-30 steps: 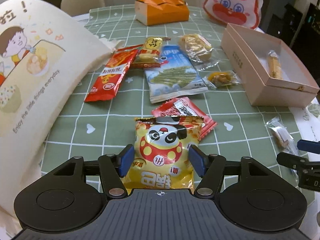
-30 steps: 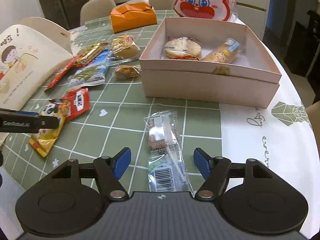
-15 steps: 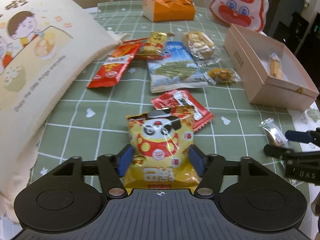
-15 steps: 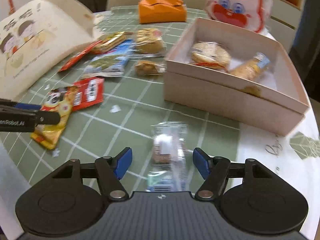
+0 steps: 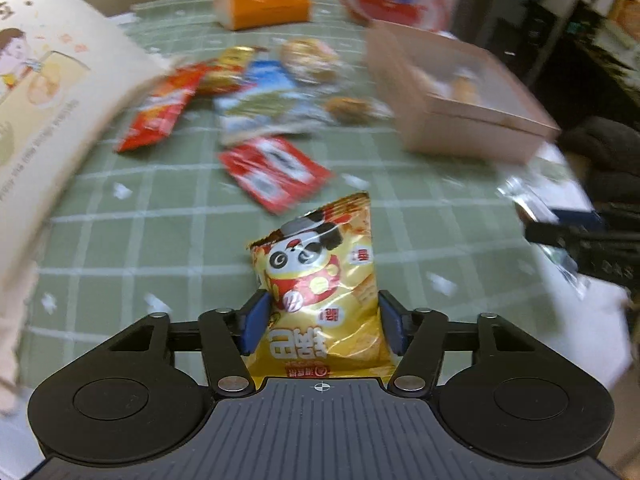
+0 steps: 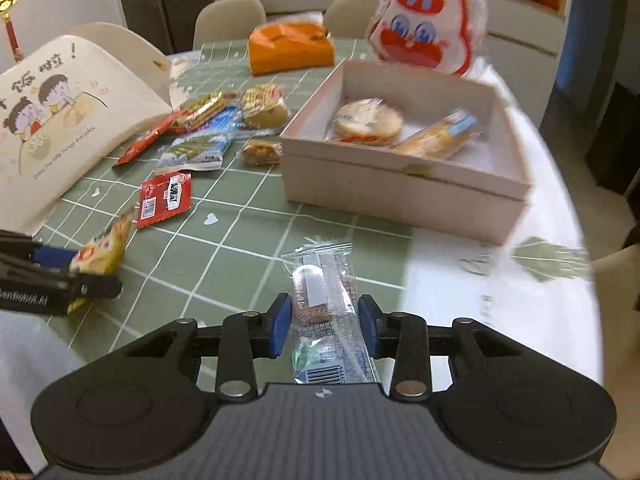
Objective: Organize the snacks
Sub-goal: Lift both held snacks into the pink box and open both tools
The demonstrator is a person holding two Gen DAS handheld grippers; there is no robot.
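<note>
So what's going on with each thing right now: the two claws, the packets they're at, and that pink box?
Left gripper: fingers have just been closing, shut on the panda snack bag.
Panda snack bag: gripped, tilted up off the tablecloth.
Right gripper: fingers have just been closing, shut on the clear packet.
Clear packet: gripped, sealed.
Pink box: open, two wrapped snacks inside.

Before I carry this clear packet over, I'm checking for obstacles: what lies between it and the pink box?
Right wrist view: only bare tablecloth between clear packet and pink box.

left gripper [image 5: 320, 326] | black body | blue pads | silver screws
</note>
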